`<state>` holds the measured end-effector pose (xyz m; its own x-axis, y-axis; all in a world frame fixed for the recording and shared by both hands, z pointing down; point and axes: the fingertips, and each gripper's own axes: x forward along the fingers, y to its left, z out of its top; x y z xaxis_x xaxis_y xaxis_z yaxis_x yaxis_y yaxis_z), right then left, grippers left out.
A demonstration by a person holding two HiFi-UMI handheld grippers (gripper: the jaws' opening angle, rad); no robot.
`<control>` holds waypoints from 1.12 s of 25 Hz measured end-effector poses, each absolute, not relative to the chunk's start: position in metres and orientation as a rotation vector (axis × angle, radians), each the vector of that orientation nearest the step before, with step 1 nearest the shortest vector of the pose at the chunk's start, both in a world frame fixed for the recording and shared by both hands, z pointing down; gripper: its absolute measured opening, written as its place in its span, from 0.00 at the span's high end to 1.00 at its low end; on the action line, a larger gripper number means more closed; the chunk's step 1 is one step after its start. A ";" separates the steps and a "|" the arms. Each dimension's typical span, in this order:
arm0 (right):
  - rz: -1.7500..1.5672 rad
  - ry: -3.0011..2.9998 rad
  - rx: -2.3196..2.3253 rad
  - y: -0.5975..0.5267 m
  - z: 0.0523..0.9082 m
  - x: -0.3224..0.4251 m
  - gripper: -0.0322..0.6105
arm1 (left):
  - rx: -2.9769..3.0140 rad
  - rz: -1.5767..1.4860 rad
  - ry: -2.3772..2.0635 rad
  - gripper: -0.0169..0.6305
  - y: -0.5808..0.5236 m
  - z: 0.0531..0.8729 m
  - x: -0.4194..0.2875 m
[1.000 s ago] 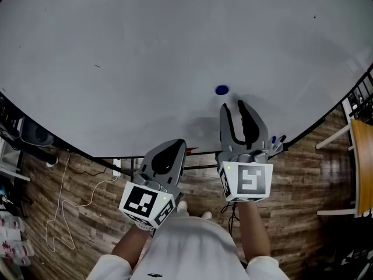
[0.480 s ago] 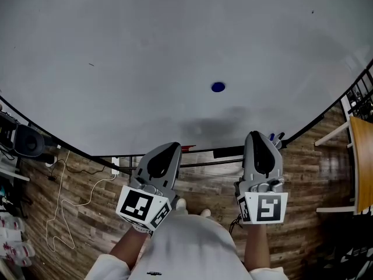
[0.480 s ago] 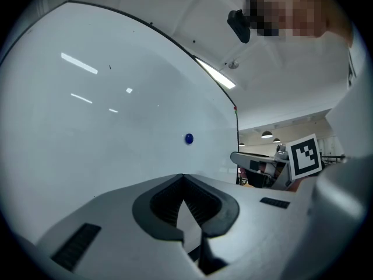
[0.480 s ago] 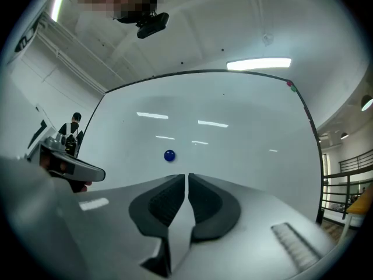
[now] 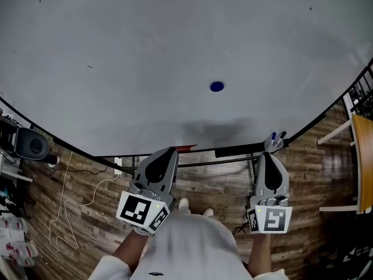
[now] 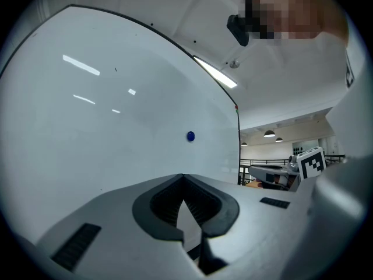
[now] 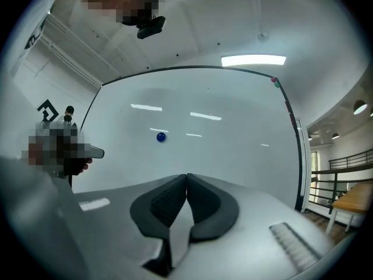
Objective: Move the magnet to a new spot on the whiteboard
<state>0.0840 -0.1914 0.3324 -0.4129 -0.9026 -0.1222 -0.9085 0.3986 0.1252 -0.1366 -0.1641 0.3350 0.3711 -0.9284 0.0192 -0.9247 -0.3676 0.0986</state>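
Observation:
A small round blue magnet sticks to the large whiteboard, right of its middle; it also shows as the magnet in the left gripper view and the magnet in the right gripper view. Both grippers hang below the board's lower edge, well away from the magnet. My right gripper is closing, its tips together with nothing between them; the right gripper view shows the same right gripper. My left gripper is shut and empty, as the left gripper confirms.
Markers and a red item rest on the ledge under the board. Wooden floor lies below, with a white cable at the left, a dark round device by the board's left end and a wooden chair at the right.
My right gripper drew back from just under the magnet, down and to the right, and its jaws went from wide open to closed. The magnet stayed on the board. The left gripper barely moved.

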 end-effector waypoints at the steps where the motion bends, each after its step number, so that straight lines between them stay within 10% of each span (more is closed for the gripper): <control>1: 0.265 2.595 -1.695 -0.189 0.337 0.089 0.93 | 2.517 -0.062 -1.714 0.97 -0.163 0.337 -0.137; 28: 0.156 2.585 -1.646 -0.180 0.354 0.093 0.95 | 2.446 -0.059 -1.747 0.97 -0.142 0.359 -0.143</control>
<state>0.0935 -0.1802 0.3540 -0.4225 -0.8989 -0.1163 -0.9063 0.4200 0.0464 -0.1430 -0.1417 0.3591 0.3269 -0.9439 0.0468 -0.9386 -0.3185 0.1322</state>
